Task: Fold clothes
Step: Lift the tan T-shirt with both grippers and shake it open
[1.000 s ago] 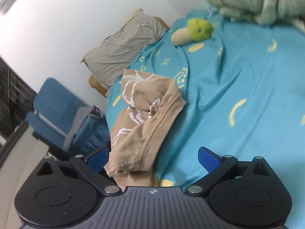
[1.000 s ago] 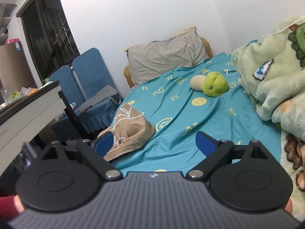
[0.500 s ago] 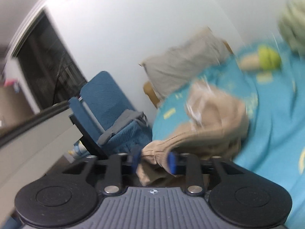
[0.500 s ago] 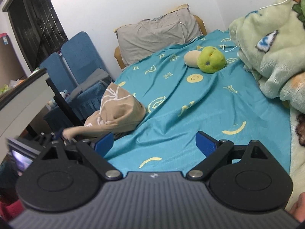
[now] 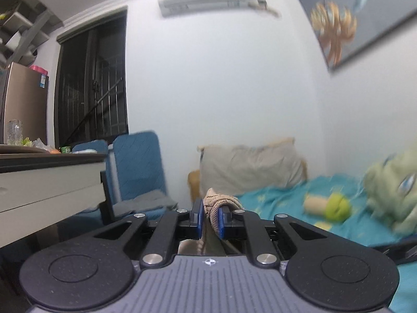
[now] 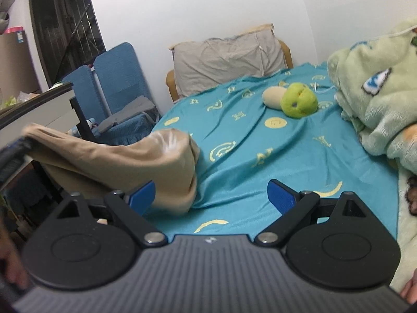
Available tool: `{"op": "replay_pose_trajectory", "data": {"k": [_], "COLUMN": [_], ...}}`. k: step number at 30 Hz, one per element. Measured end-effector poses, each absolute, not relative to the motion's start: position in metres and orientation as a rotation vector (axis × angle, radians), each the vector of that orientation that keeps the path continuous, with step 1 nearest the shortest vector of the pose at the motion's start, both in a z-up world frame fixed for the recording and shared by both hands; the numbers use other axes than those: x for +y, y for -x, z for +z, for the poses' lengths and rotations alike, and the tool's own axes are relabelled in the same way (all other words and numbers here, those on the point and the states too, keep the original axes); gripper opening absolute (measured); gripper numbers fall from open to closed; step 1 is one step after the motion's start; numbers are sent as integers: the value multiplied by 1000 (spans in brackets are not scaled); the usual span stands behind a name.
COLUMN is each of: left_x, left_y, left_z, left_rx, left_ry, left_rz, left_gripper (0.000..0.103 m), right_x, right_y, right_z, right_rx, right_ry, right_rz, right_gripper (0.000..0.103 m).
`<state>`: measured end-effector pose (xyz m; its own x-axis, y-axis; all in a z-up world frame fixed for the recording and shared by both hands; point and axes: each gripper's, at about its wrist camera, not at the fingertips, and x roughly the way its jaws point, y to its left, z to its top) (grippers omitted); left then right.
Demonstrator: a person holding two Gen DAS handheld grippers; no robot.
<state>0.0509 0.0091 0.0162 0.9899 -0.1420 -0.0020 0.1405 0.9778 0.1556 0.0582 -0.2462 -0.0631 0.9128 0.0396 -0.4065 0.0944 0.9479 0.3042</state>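
Note:
A tan garment with a white print [image 6: 125,161] hangs stretched from the left edge of the bed. My left gripper [image 5: 210,217] is shut on its ribbed hem [image 5: 217,204] and holds it lifted, level with the pillow. In the right wrist view the left gripper [image 6: 10,156] shows at the far left, pulling the cloth up and left. My right gripper [image 6: 211,195] is open and empty, above the teal bed sheet [image 6: 260,151], just right of the garment's hanging end.
A grey pillow [image 6: 229,62] leans at the head of the bed. A green and cream plush toy [image 6: 294,100] lies on the sheet. A green fleece blanket [image 6: 375,99] is heaped at the right. Blue chairs [image 6: 114,83] and a white desk [image 5: 47,182] stand left of the bed.
My left gripper closed on the garment's hem and lifted it up and off to the left. The garment now hangs stretched instead of lying heaped. My right gripper moved closer to the bed.

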Motion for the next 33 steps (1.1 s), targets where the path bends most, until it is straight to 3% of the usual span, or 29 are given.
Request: {"op": "replay_pose_trajectory", "data": {"k": [9, 18, 26, 28, 29, 31, 33], "left_x": [-4, 18, 64, 70, 72, 73, 73], "left_y": [-9, -80, -93, -93, -93, -91, -90], "left_z": [66, 29, 20, 20, 20, 20, 20], "left_rx": [-54, 117, 178, 185, 187, 189, 190], "left_ry": [-230, -193, -18, 4, 11, 18, 22], "left_rz": [-217, -202, -161, -153, -151, -148, -144], "left_gripper": [12, 13, 13, 14, 14, 14, 14], "right_x": [-245, -217, -158, -156, -155, -152, -150], "right_y": [-52, -60, -87, -92, -95, -100, -105], "right_z": [-62, -82, -103, -107, -109, -114, -118], "right_rx": [399, 576, 672, 687, 695, 710, 725], "right_ry": [-318, -421, -241, -252, -258, -269, -281], "right_rz": [-47, 250, 363, 367, 370, 375, 379], "right_gripper": [94, 94, 94, 86, 73, 65, 40]}}
